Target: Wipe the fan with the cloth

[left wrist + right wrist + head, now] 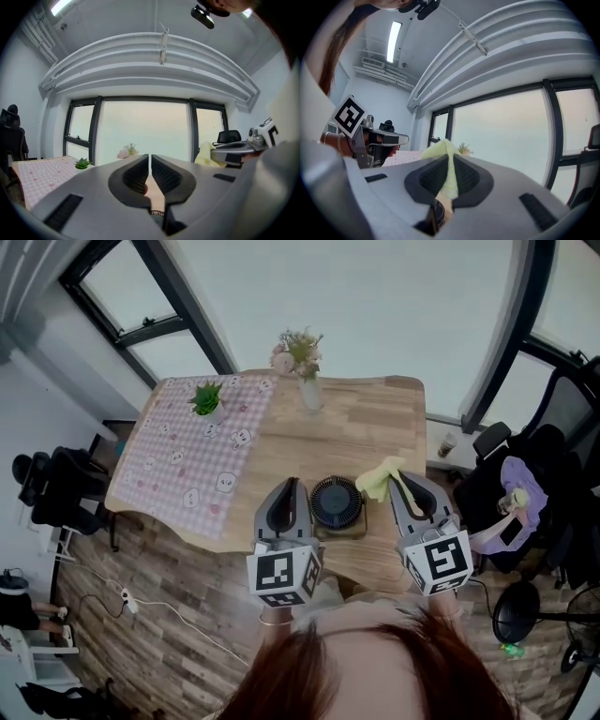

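A small round black fan (337,503) stands near the front edge of the wooden table (361,423), between my two grippers. The left gripper (292,486) hangs just left of the fan, its jaws shut with nothing between them (149,161). My right gripper (398,479) is just right of the fan, shut on a pale yellow cloth (380,476) that bunches out past the fingertips. In the right gripper view the cloth (449,171) runs up between the two pads. Both grippers point level toward the windows.
A pink checked tablecloth (197,460) covers the table's left half, with a small green plant (206,397) on it. A glass vase of flowers (302,367) stands at the far edge. Office chairs (525,484) stand to the right of the table, another chair (56,486) to the left.
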Demonstrator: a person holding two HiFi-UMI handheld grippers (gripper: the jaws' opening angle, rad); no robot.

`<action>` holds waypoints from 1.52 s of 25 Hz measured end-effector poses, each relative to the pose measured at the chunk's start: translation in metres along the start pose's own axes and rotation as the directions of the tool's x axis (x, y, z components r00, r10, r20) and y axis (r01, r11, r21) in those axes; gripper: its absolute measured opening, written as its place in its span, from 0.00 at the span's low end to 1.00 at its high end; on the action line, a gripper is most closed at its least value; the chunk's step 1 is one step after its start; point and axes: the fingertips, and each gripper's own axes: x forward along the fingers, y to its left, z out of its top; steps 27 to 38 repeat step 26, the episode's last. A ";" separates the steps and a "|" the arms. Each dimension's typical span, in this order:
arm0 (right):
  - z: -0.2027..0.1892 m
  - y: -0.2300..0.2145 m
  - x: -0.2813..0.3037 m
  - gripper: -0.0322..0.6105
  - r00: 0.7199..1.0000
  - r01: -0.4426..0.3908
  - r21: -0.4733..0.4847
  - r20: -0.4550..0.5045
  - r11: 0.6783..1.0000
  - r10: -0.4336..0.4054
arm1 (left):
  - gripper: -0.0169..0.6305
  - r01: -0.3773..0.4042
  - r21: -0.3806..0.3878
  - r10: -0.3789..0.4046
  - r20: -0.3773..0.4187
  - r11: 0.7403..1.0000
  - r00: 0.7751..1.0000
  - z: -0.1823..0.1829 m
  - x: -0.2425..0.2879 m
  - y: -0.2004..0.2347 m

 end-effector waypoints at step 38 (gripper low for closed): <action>0.004 0.029 0.001 0.09 0.999 0.000 0.048 0.044 0.999 -0.002 | 0.06 0.052 0.007 -0.052 -0.003 0.999 0.999 0.003 -0.022 0.011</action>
